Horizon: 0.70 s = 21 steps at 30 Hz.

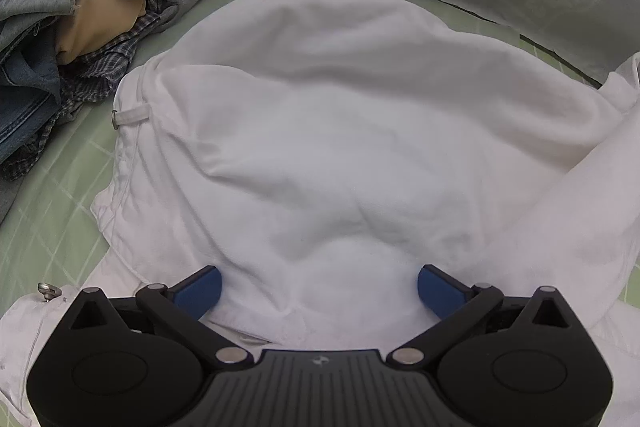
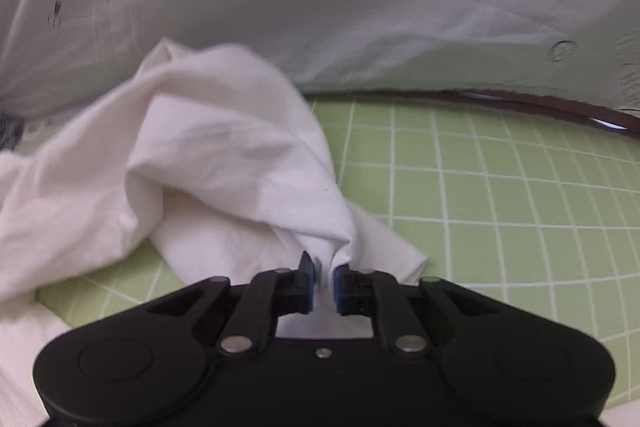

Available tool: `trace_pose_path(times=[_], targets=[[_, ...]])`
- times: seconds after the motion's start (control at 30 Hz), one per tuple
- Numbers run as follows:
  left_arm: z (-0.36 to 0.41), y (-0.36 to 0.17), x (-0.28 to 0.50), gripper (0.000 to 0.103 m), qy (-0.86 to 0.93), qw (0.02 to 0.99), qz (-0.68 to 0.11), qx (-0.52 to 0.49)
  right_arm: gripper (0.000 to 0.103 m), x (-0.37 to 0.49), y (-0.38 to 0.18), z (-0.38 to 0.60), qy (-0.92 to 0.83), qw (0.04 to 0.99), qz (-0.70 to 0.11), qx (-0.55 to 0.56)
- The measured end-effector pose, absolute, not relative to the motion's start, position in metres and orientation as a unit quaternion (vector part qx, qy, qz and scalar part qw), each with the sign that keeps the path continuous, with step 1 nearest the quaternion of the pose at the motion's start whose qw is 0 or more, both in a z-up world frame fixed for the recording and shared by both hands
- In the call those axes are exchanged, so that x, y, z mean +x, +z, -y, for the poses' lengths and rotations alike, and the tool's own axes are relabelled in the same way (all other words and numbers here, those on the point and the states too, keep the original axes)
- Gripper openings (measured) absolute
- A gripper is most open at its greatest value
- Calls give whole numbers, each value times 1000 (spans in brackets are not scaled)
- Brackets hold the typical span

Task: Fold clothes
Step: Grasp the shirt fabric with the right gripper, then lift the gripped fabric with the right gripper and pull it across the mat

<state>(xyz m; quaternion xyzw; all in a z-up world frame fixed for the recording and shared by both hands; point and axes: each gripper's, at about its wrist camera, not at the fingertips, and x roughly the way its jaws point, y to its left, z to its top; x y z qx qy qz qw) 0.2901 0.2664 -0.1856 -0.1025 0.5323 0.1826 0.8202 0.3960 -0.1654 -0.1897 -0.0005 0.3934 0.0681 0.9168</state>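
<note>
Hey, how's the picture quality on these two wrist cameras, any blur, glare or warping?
Left wrist view: sharp, but the white garment is nearly blown out, with soft folds; the fisheye bends the green grid sheet. Right wrist view: slightly smeared, as if by motion, the white cloth edges soft; grid lines curve; dark corners in both.

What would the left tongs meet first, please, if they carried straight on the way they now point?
Most likely the white garment: it fills the view just ahead of the open left tongs, though exact depth is unclear.
</note>
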Motion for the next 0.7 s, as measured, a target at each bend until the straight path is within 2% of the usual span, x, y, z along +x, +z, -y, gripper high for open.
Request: trace_pose_path(times=[0.23, 0.3, 0.37, 0.47, 0.53, 0.6, 0.7], targets=[[-268, -187, 289, 103, 172, 826, -527, -100, 6, 340, -72, 181, -66, 972, -205, -89], [-267, -187, 289, 103, 178, 826, -525, -100, 6, 323, -61, 176, -94, 973, -180, -107], [-267, -187, 289, 103, 184, 827, -522, -103, 7, 315, -73, 176, -105, 967, -202, -116], [-267, -186, 290, 103, 185, 826, -523, -103, 9, 314, -130, 178, -91, 924, -337, -154], [-267, -186, 289, 103, 183, 827, -522, -102, 11, 304, -159, 185, -67, 900, -416, -110], [-267, -186, 287, 103, 183, 828, -520, -101, 18, 288, -165, 197, -56, 898, -436, -26], [-268, -187, 288, 103, 187, 828, -518, -103, 25, 272, -155, 216, -65, 905, -419, 42]])
